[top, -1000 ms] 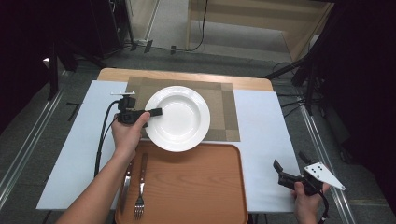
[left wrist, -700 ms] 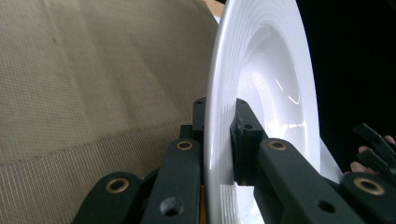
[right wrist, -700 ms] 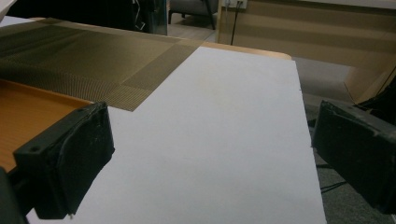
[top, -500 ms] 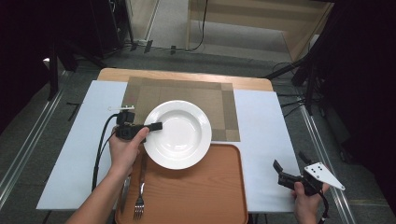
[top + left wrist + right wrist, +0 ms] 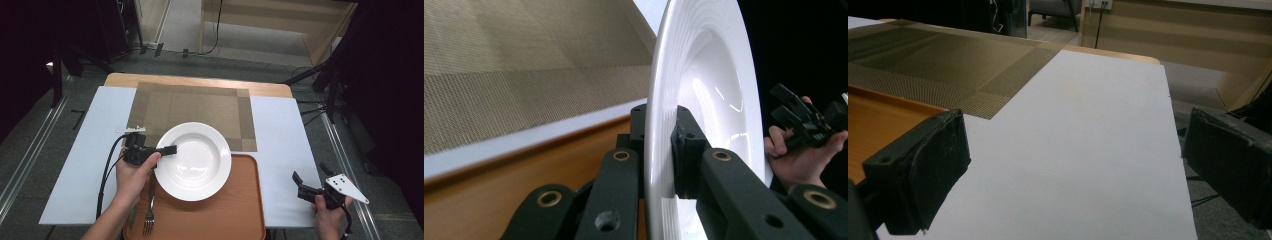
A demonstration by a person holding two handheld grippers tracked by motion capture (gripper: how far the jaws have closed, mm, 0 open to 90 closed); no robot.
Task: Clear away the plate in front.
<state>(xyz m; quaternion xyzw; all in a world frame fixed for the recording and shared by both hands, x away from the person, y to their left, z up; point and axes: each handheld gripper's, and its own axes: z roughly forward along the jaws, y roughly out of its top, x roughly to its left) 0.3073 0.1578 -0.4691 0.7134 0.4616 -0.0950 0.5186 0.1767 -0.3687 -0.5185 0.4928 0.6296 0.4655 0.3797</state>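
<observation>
Plate (image 5: 193, 161) nearer, seemingly over tray (image 5: 240, 215).

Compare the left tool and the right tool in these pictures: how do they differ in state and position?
The left tool is shut on the white plate, pinching its rim; the right tool is open and holds nothing. The left tool sits over the orange tray beside the fork; the right tool hangs at the table's right edge, off the white board. Both are black, two-jawed and hand-held.
</observation>
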